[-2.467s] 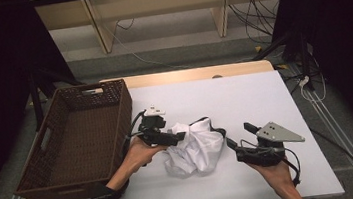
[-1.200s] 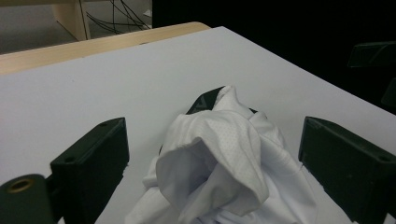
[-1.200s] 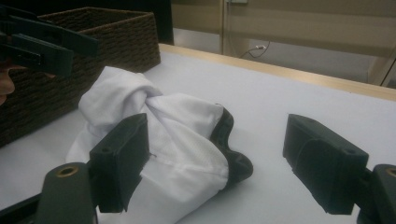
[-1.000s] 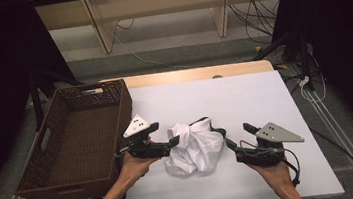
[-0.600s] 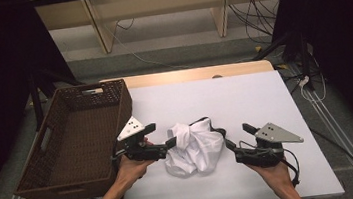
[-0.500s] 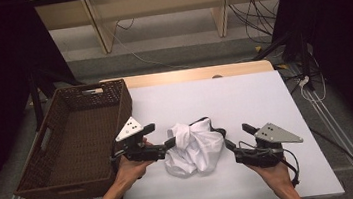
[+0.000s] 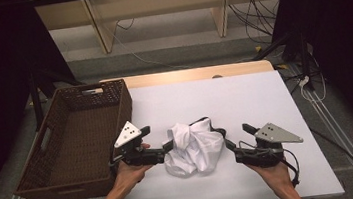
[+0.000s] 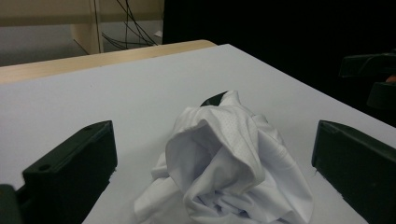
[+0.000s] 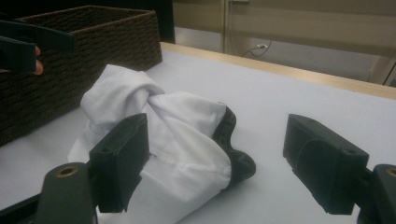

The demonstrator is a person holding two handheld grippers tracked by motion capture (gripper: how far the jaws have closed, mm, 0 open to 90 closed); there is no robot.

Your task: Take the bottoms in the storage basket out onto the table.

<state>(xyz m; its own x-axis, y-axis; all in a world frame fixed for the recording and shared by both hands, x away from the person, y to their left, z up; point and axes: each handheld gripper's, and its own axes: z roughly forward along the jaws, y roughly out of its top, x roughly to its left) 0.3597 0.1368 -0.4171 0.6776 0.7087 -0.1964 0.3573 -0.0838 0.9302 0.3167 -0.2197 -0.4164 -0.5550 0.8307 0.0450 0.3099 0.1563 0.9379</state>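
White table: wicker basket left of crumpled shirt, both claws open.

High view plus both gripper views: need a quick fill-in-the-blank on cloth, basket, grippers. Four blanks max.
1. The crumpled cloth on the table is mostly ____ in colour, with a black edge.
2. The wicker basket stands on the person's ____ side of the table.
3. The cloth lies ____ the left gripper and the right gripper.
4. In the left gripper view the jaws stand ____, their pads clear of the cloth.

Missing words: white; left; between; open
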